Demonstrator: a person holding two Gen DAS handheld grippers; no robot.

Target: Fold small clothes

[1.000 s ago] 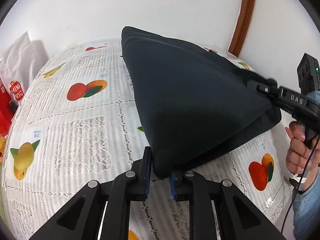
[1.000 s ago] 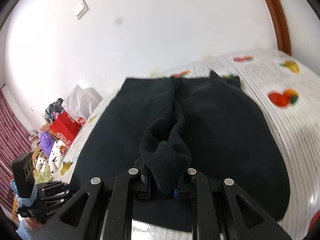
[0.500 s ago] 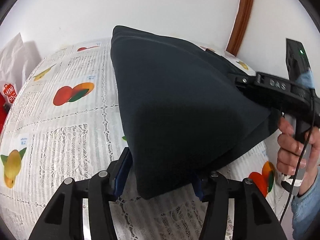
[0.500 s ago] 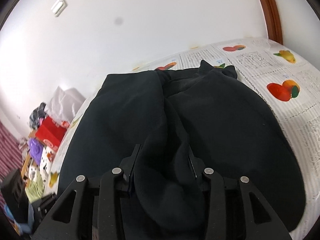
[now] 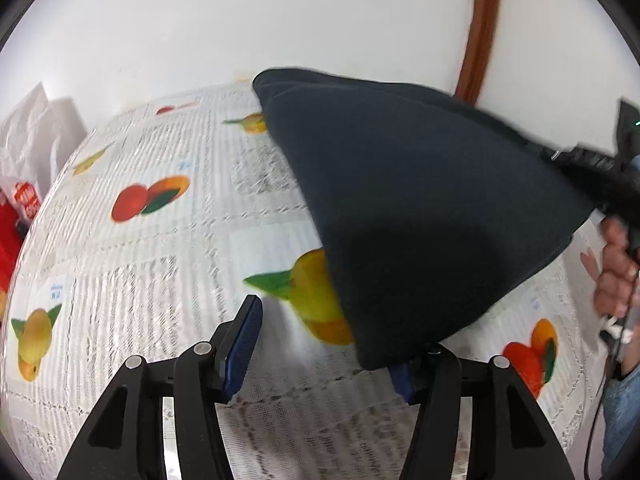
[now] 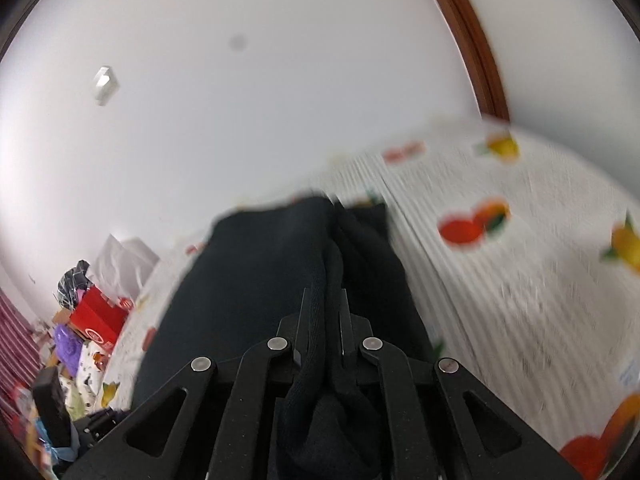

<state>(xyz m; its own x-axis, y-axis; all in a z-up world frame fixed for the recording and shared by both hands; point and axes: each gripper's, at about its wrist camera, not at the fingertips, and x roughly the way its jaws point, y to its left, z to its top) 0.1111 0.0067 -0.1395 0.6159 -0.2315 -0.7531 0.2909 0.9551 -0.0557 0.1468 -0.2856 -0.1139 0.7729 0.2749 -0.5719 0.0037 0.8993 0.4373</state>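
A black garment (image 5: 420,208) is lifted off the fruit-print tablecloth (image 5: 152,248), stretched from its far corner toward the right. My left gripper (image 5: 324,344) is open; the cloth's near corner drapes over its right finger. My right gripper (image 6: 323,320) is shut on a bunched fold of the black garment (image 6: 256,280). It also shows at the right edge of the left wrist view (image 5: 584,160), holding the cloth's edge up.
A white bag and a red box (image 5: 20,200) stand at the table's left end. A pile of coloured items (image 6: 80,328) lies beyond the table's left side. A white wall and a brown door frame (image 5: 484,24) are behind.
My left gripper opened and let the garment's corner slip out, then moved back to the left. My right gripper closed on the bunched cloth and lifted it.
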